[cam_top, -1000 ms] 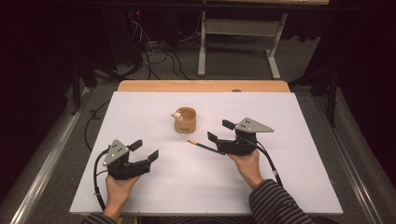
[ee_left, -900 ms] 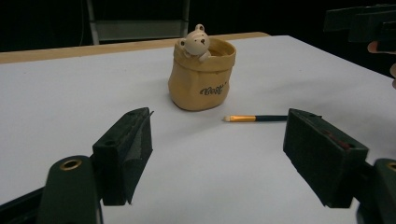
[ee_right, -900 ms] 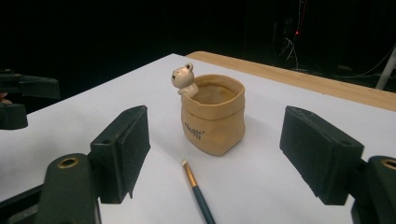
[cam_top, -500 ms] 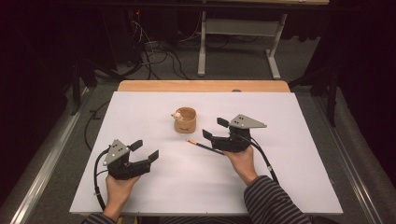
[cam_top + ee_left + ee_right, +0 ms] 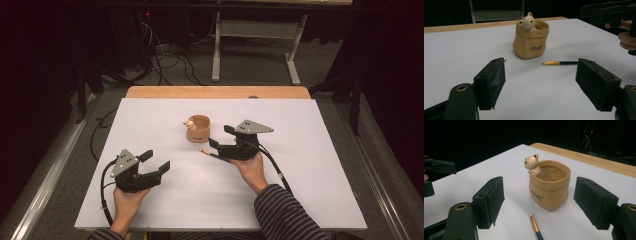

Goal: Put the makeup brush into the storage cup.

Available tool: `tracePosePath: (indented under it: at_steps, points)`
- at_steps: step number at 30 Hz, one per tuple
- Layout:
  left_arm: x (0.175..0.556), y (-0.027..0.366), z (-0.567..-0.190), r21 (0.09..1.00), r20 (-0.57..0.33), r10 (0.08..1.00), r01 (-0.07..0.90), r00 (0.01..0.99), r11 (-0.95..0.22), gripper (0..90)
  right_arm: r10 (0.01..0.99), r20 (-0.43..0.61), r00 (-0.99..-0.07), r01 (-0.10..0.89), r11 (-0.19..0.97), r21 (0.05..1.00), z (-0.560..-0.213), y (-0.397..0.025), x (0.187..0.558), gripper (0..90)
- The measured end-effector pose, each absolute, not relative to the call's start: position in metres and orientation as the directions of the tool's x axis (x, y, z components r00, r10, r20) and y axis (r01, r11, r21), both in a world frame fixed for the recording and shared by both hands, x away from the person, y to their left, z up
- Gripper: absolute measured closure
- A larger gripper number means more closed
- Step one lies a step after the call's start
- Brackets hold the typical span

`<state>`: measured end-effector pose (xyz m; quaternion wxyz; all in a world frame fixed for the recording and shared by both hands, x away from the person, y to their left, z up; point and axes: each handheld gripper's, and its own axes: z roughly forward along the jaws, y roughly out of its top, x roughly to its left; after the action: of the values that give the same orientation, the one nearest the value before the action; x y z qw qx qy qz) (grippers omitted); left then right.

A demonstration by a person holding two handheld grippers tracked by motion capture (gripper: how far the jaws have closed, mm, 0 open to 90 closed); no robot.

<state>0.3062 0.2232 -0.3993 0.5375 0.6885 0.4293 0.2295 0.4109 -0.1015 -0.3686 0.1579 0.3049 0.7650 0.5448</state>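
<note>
Jaws wide on both grippers; bear pot (image 5: 549,188) looks empty, brush (image 5: 535,226) beside.

I see a white sheet (image 5: 320,190) covering the desk, with a strip of bare wood (image 5: 215,92) along its far edge. Beyond lies grey carpet (image 5: 250,70), tangled cables (image 5: 170,57), a white metal frame (image 5: 255,35) and dark surroundings.

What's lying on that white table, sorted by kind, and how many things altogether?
Tan sack-shaped ceramic pots with a small bear on the rim: 1
Thin dark-handled brushes with a gold ferrule: 1
Black hand-held claws: 2, left and right
Total: 4
</note>
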Motion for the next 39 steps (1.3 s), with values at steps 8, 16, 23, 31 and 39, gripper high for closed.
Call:
tracePosePath:
  at_steps: [8, 16, 23, 31, 39]
  points:
    - [0.3063, 0.2232, -0.3993, 0.938, -0.146, 0.838, 0.344, 0.525, -0.052, 24.4, 0.635, 0.096, -0.767, 0.302, 0.226, 0.926, -0.3684, -0.0943, 0.4146, 26.1]
    - [0.306, 0.2233, -0.3992, 0.938, -0.144, 0.838, 0.343, 0.526, -0.055, 24.4, 0.632, 0.087, -0.77, 0.306, 0.246, 0.92, -0.3667, -0.0912, 0.4164, 26.1]
    - [0.3061, 0.2232, -0.3992, 0.937, -0.143, 0.838, 0.345, 0.526, -0.056, 24.4, 0.634, 0.073, -0.77, 0.319, 0.282, 0.905, -0.3656, -0.0933, 0.4178, 26.0]
    - [0.306, 0.2232, -0.3992, 0.937, -0.142, 0.838, 0.344, 0.527, -0.058, 24.5, 0.637, 0.057, -0.769, 0.333, 0.323, 0.886, -0.3639, -0.0944, 0.4184, 26.1]
    - [0.3061, 0.2231, -0.3993, 0.937, -0.14, 0.839, 0.343, 0.526, -0.059, 24.6, 0.624, 0.035, -0.781, 0.355, 0.398, 0.846, -0.3605, -0.0925, 0.4205, 27.5]
